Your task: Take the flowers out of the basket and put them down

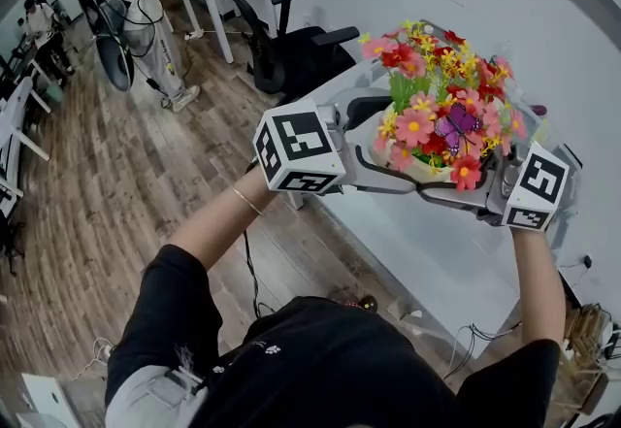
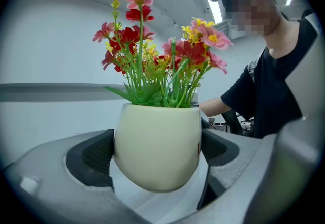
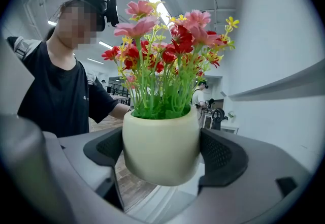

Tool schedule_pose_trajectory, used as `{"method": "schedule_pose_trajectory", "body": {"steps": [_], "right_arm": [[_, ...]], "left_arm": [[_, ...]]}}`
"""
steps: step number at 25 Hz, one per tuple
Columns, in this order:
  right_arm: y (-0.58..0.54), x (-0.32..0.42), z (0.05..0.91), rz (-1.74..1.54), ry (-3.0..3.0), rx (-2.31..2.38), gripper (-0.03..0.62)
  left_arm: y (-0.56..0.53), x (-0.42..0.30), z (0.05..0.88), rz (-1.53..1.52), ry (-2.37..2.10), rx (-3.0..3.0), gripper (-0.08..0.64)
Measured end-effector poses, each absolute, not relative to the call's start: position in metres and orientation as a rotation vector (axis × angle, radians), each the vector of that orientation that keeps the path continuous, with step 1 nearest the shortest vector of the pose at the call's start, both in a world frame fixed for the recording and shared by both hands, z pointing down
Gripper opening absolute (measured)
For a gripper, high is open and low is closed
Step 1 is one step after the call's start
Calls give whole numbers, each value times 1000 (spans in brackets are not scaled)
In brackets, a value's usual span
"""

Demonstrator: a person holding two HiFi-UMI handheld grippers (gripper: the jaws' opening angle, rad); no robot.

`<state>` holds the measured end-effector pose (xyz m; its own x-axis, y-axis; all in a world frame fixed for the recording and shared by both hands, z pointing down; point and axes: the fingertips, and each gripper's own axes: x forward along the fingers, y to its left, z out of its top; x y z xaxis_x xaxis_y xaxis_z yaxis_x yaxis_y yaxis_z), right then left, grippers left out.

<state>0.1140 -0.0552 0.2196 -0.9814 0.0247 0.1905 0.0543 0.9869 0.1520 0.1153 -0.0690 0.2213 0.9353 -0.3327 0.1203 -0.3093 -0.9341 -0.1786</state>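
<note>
White counter (image 1: 427, 256) beneath cream pot (image 2: 157, 136) of flowers (image 1: 441, 101); left claw (image 2: 157, 156) and right claw (image 3: 161, 154) both clamp pot.

White table (image 1: 427, 251), wood-plank floor (image 1: 116, 193) beside it, black office chair (image 1: 291, 62) on floor

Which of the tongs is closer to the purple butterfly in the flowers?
Right, but only slightly. The left tongs and right tongs are both shut on the cream pot from opposite sides. The purple butterfly sits above, on the bouquet's right-tongs side.
</note>
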Motion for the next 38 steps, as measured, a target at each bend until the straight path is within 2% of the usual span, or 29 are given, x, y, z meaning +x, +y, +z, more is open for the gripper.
{"method": "schedule_pose_trajectory", "body": {"steps": [23, 38], "right_arm": [[-38, -2, 234, -261, -2920, -392, 459], [-33, -25, 240, -254, -2920, -577, 459]], "left_arm": [[-52, -4, 236, -223, 826, -2881, 520], [-47, -29, 242, -254, 1004, -2845, 520]]}}
